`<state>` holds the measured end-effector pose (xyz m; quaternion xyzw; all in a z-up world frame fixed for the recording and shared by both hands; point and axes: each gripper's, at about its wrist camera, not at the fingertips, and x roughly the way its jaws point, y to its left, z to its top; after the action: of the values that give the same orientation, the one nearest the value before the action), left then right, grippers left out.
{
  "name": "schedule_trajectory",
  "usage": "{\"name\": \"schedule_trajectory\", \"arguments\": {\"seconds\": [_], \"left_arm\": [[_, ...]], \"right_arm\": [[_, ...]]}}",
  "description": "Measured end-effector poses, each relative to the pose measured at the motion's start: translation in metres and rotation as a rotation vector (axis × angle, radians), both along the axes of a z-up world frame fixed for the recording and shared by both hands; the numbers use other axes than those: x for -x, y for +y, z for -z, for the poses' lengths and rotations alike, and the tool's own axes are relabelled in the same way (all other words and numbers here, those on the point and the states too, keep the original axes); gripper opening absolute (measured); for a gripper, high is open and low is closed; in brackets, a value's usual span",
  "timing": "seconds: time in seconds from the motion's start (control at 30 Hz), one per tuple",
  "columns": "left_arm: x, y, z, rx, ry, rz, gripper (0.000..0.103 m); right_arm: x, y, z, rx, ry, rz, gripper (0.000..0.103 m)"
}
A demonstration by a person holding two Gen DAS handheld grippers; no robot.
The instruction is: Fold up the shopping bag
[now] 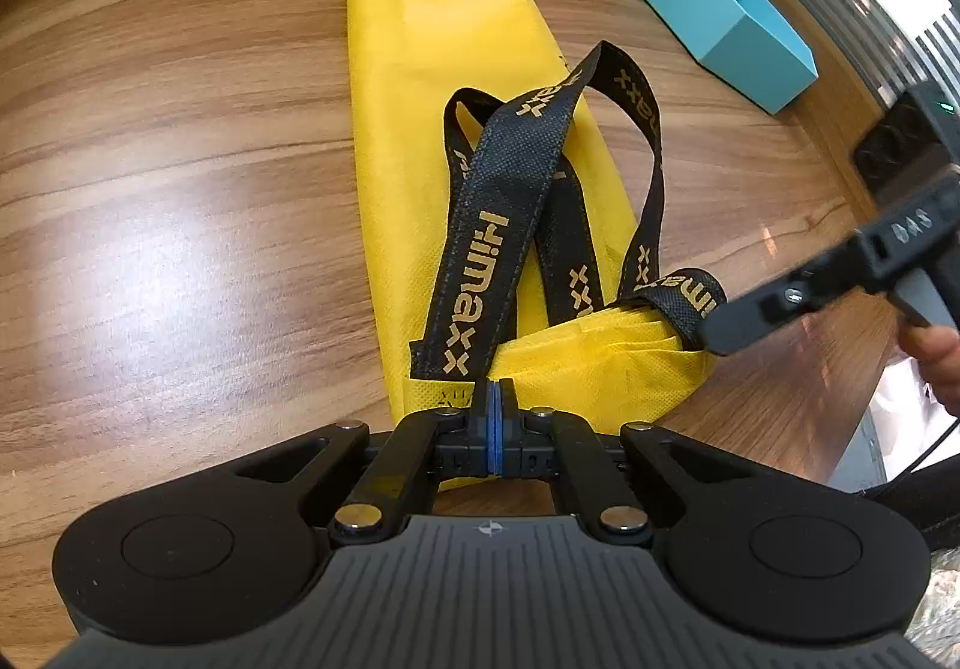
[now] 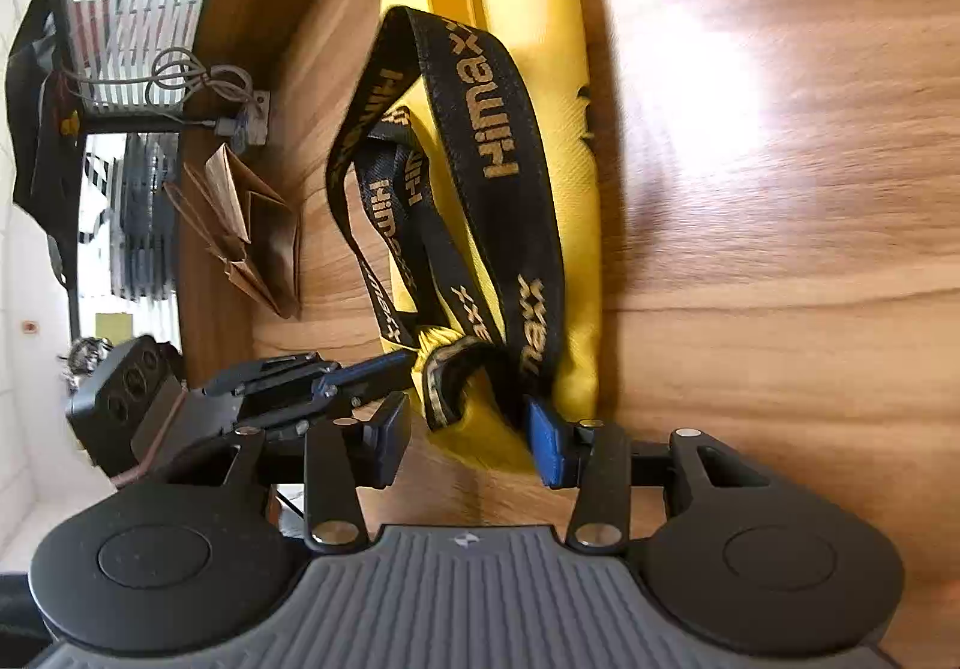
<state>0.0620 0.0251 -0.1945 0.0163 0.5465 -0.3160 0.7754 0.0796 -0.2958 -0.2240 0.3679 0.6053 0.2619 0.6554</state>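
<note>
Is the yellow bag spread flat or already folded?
Folded. The yellow bag lies as a narrow lengthwise strip on the wooden table, black handles piled loosely on top.

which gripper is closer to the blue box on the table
Right. The right gripper reaches in on the blue box's side of the yellow bag; the left gripper sits farther away.

A long yellow non-woven fabric shopping bag (image 2: 540,87) lies folded into a narrow strip on the brown wood-grain table (image 2: 780,249), running from the top centre of the frame down to the lower middle. Its black printed webbing handles (image 2: 498,159) loop across it. At the bottom, the right gripper (image 2: 474,447) stands with its jaws apart, the bag's bunched end and a handle between its blue pads (image 2: 547,444). At lower left, the left gripper (image 2: 366,369) reaches that same end. Folded brown paper bags (image 2: 252,225) lie at middle left.
</note>
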Motion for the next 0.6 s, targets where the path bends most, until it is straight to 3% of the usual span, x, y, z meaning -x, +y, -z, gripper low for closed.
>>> {"name": "schedule_trajectory", "arguments": {"seconds": [0.17,0.27,0.37,0.47,0.6], "left_arm": [[-0.001,0.0,0.001,0.002,-0.001,-0.002,0.003],[0.0,0.0,0.001,0.005,-0.001,-0.007,0.003],[0.001,0.0,0.001,0.008,-0.003,-0.01,0.003],[0.001,0.001,0.002,0.013,-0.003,-0.011,0.003],[0.001,0.002,0.002,0.02,-0.002,-0.008,0.003]], "right_arm": [[0.016,0.001,-0.029,0.123,-0.128,-0.053,0.048],[0.028,0.013,-0.054,0.222,-0.278,-0.121,0.047],[0.038,0.03,-0.077,0.306,-0.428,-0.186,0.037],[0.047,0.054,-0.093,0.42,-0.575,-0.28,0.02],[0.05,0.086,-0.09,0.579,-0.691,-0.415,0.019]]}}
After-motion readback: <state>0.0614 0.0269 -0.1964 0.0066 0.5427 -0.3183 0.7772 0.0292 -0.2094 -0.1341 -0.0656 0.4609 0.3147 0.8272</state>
